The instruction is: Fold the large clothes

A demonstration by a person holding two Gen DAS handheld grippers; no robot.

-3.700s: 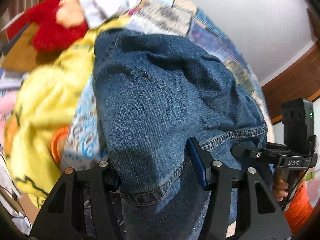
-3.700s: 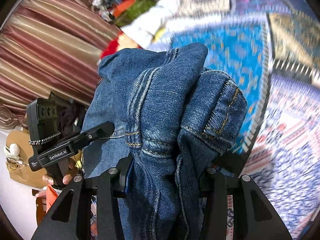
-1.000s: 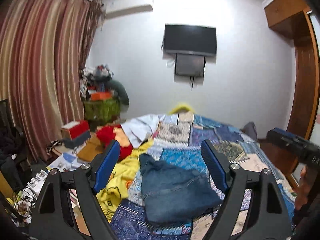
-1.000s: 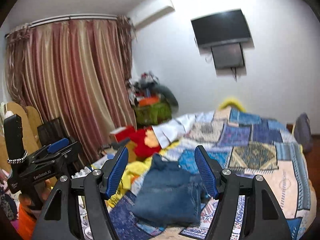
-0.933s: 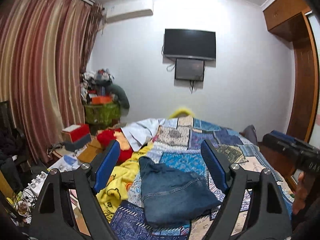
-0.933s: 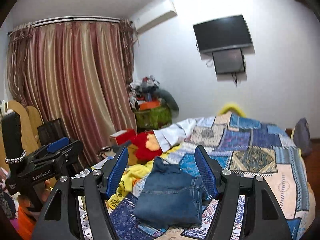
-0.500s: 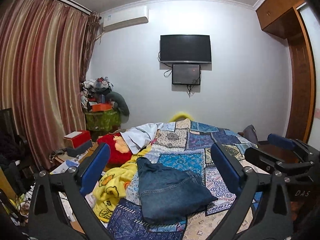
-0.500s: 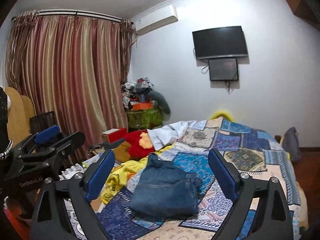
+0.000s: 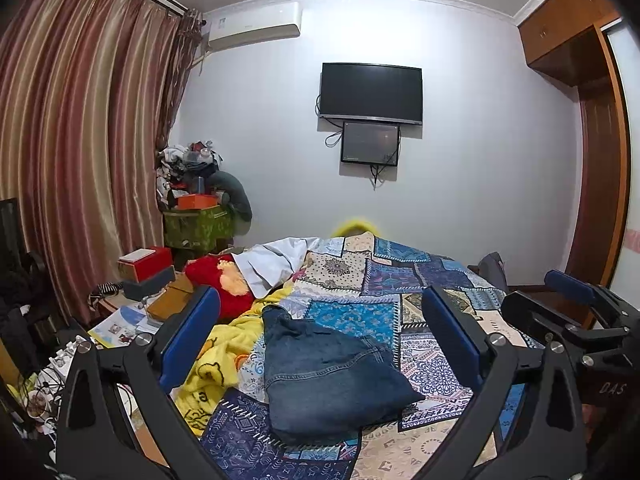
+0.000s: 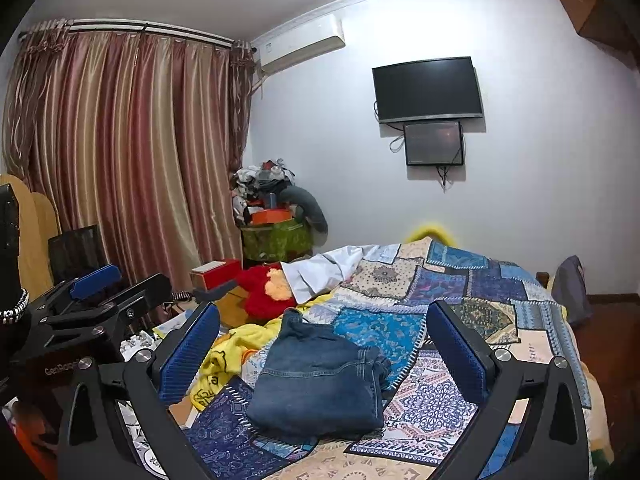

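Home bedroom. Bed [image 9: 416,280] with patchwork cover fills the near and right side; striped curtains [image 9: 80,160] at left; wall-mounted TV [image 9: 371,94] and air conditioner [image 9: 256,24] on far wall.

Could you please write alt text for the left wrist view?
Folded blue jeans lie on a patchwork bedspread, framed by the open, empty left gripper. A wall television and striped curtains stand behind.
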